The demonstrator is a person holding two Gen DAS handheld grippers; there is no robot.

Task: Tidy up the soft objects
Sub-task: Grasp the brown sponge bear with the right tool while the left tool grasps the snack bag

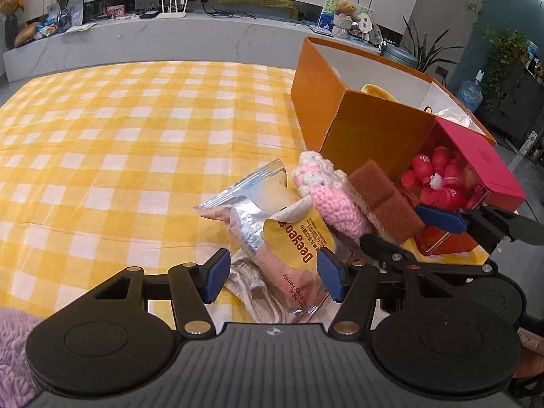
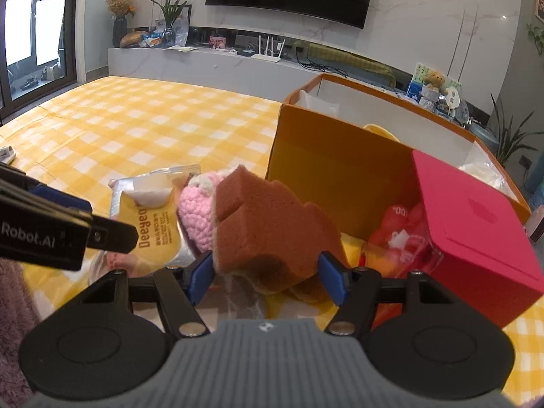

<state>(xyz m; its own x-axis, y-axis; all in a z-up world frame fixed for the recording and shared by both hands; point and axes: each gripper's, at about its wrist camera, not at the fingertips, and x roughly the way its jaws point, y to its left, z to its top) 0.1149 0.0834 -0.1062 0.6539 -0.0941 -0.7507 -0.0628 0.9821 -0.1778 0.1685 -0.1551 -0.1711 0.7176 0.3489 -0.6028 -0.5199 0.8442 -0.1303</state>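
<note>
A: Left to right, what lies on the checked cloth (image 1: 119,129)?
B: I see one foil snack packet (image 1: 289,234), one pink crocheted piece (image 1: 335,200), one brown sponge (image 2: 272,234), then two containers: an orange box (image 1: 367,136) holding a yellow item and white wrapping, and a red-lidded clear box (image 2: 476,224) of red toys.
A: Fingers?
B: My left gripper (image 1: 272,275) stands open astride the packet; my right gripper (image 2: 267,280) has its pads against the sponge, gripping it.
</note>
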